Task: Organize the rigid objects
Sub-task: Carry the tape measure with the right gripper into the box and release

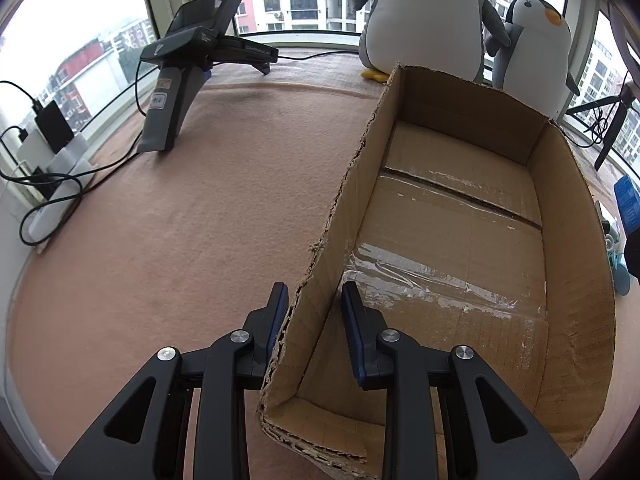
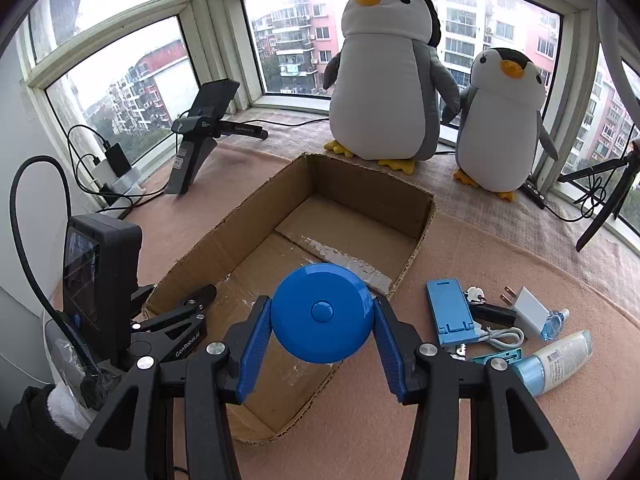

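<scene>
An open brown cardboard box [image 1: 460, 232] lies on the pink cloth, nothing inside it. My left gripper [image 1: 315, 292] is shut on the box's left wall near the front corner, one blue pad outside and one inside. In the right wrist view the same box [image 2: 360, 196] sits ahead, and the left gripper [image 2: 200, 300] clamps its near left edge. My right gripper [image 2: 322, 304] is shut on a round blue disc [image 2: 322, 320] with a centre button, held in the air over the near part of the box.
Right of the box lie a blue phone stand [image 2: 450, 312], a white plug charger [image 2: 528, 308], a white cable, a small spray bottle and a white tube [image 2: 560, 360]. Two plush penguins [image 2: 384, 72] stand by the window. A spare gripper device [image 2: 200, 128] and cables occupy the back left.
</scene>
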A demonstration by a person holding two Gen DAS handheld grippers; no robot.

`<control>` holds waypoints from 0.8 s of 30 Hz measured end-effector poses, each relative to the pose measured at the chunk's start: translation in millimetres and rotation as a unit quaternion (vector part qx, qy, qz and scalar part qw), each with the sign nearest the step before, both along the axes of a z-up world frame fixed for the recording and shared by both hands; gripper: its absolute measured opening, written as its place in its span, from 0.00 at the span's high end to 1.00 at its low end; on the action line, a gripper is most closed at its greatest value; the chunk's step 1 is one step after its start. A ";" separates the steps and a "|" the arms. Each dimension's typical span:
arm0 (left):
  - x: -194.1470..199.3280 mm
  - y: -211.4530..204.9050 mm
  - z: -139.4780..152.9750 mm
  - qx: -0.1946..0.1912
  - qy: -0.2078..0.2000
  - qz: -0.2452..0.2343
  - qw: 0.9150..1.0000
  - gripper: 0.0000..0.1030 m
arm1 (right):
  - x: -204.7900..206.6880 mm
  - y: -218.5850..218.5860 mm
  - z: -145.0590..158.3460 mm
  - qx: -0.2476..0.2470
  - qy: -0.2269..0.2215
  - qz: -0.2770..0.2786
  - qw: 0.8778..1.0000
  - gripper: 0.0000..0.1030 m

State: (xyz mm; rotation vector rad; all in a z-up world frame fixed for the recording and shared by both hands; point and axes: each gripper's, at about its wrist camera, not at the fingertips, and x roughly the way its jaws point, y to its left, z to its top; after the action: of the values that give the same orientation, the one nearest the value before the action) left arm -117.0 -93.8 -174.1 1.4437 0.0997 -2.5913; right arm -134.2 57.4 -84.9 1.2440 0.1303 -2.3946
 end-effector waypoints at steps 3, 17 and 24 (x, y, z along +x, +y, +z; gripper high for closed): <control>0.1 -0.4 0.0 0.002 0.001 0.001 1.000 0.75 | -1.0 -14.3 -6.8 -0.001 -0.009 0.013 1.000 0.55; 1.2 1.5 0.7 0.002 0.002 0.001 1.000 0.75 | -0.3 -24.6 -11.4 0.001 -0.013 0.018 1.000 0.53; 0.6 2.5 0.7 -0.001 0.002 0.000 1.000 0.75 | 0.9 -16.3 -10.7 -0.003 -0.015 0.005 1.000 0.53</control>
State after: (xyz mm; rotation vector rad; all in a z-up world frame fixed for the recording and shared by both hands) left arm -116.4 -91.3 -173.4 1.4382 0.0972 -2.5921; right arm -133.3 41.1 -95.6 1.2733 0.1210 -2.3641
